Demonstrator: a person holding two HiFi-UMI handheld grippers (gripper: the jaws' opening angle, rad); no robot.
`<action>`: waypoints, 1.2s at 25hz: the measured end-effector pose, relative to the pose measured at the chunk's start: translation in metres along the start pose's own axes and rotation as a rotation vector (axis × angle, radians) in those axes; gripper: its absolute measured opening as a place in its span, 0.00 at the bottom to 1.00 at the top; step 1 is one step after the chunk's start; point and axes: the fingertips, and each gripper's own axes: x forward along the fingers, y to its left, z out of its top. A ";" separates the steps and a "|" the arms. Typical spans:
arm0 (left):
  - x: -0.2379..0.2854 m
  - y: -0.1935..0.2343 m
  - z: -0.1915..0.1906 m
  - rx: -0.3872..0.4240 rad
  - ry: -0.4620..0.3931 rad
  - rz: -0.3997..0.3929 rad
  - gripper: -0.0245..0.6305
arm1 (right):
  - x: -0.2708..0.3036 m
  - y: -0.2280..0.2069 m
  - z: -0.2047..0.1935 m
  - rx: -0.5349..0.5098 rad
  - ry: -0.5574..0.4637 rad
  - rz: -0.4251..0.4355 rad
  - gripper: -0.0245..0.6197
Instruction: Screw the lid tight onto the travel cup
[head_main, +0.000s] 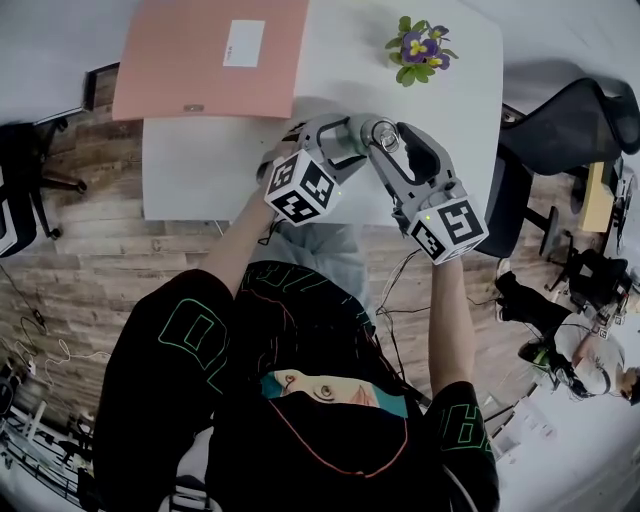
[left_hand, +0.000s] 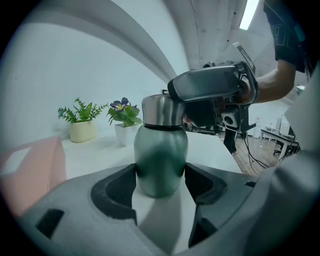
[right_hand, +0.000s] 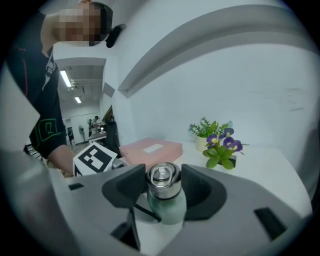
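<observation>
the lid (right_hand: 162, 176) already sits on the travel cup (left_hand: 161, 150), square on its neck with no gap i can see, so what is left, as i judge it, is the turning to tighten; how tight it is now i cannot tell. my left gripper (left_hand: 160, 179) pinches the green body low between its pads, cup upright. my right gripper (right_hand: 162, 186) clamps the steel lid, its ring centred between the pads, the body showing just below them.

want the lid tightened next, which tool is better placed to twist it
Right: the right tool grips the round steel lid, while the left tool clamps the green metal travel cup steady.
</observation>
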 end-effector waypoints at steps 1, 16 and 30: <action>0.000 0.000 0.000 -0.001 0.000 0.000 0.52 | 0.000 0.000 -0.001 0.012 -0.009 -0.027 0.39; 0.001 0.000 0.000 0.000 0.002 -0.002 0.52 | -0.002 -0.004 -0.006 0.077 -0.062 -0.413 0.40; 0.001 -0.001 -0.001 0.002 0.002 -0.001 0.52 | -0.009 0.001 0.009 -0.126 0.001 -0.089 0.47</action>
